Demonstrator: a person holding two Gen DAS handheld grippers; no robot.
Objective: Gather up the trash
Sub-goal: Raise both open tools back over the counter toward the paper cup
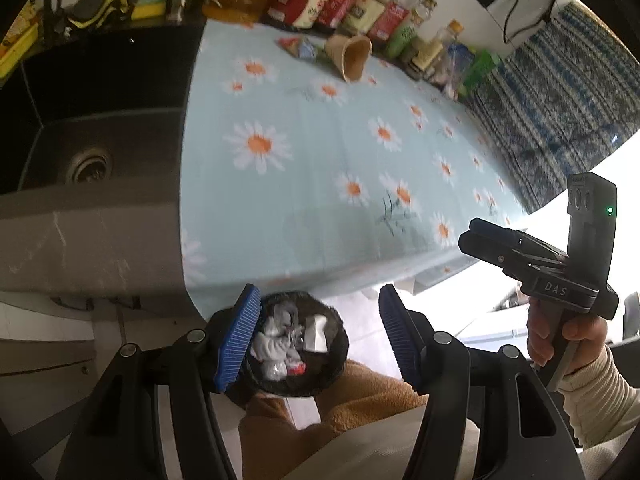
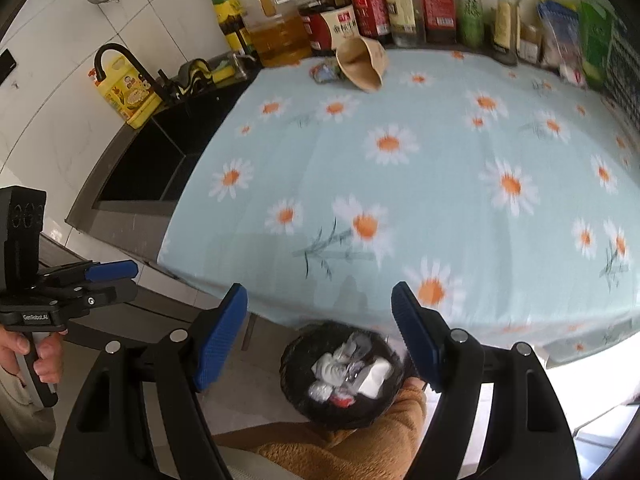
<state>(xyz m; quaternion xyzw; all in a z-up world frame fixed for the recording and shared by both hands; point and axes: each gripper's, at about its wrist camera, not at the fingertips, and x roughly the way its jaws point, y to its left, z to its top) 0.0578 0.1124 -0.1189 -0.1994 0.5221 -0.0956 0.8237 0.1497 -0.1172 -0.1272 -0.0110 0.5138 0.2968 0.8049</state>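
A black-lined trash bin (image 1: 298,344) (image 2: 344,376) holding crumpled white tissue and wrappers stands on the floor below the table's front edge. A tipped brown paper cup (image 1: 350,56) (image 2: 362,64) and a crumpled colourful wrapper (image 1: 300,46) (image 2: 326,70) lie at the far edge of the daisy tablecloth (image 1: 320,160) (image 2: 400,180). My left gripper (image 1: 316,340) is open and empty above the bin. My right gripper (image 2: 320,340) is open and empty above the bin; it also shows from the side in the left wrist view (image 1: 476,236).
Bottles, jars and sauce packs (image 1: 360,8) (image 2: 400,4) line the back wall. A dark sink (image 1: 92,120) (image 2: 148,160) with a black faucet lies left of the table. A blue patterned cloth (image 1: 560,100) is at right. A brown-sleeved knee (image 2: 340,448) sits below the bin.
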